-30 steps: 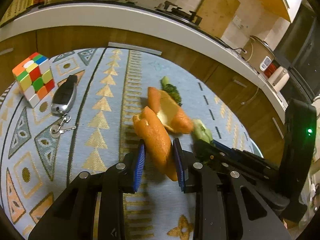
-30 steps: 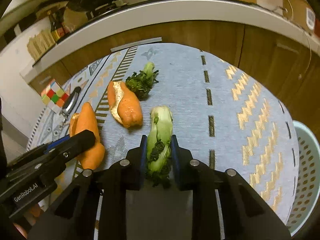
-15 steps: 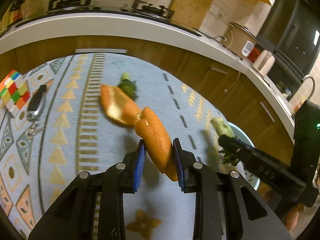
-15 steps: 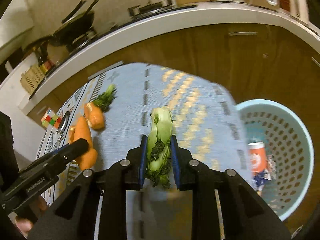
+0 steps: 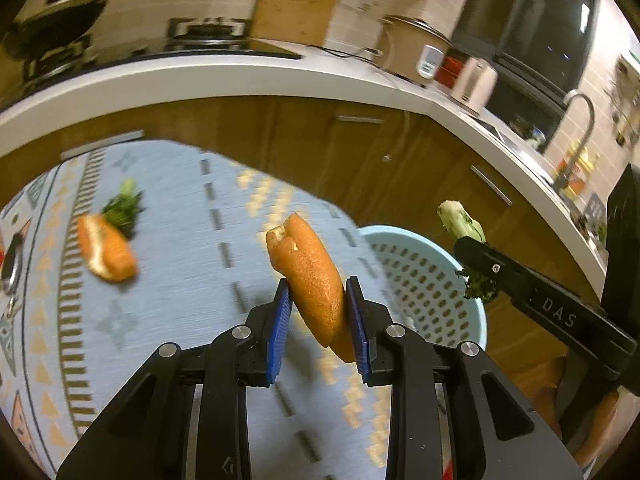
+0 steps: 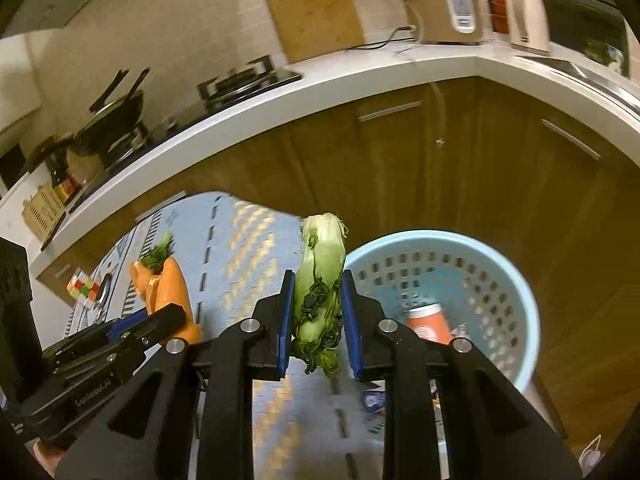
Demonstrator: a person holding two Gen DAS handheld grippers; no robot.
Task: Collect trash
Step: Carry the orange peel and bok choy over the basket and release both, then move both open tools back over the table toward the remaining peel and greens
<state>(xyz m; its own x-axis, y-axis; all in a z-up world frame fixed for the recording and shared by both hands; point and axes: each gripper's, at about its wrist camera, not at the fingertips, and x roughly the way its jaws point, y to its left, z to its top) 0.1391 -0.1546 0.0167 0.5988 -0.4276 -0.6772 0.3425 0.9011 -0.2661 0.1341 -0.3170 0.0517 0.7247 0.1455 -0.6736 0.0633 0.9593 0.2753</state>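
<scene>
Beside the kitchen cupboards, left gripper (image 5: 318, 312) pinches orange peel (image 5: 308, 276); right gripper (image 6: 317, 316) pinches a vegetable stalk (image 6: 320, 280) near the basket (image 6: 516, 280).

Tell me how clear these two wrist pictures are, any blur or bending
Left wrist view: the left gripper and its orange peel are sharp; the patterned cloth and second peel are motion-smeared. Right wrist view: the held green vegetable is crisp, the basket softer. Both: dim warm light, fisheye-curved counter.
</scene>
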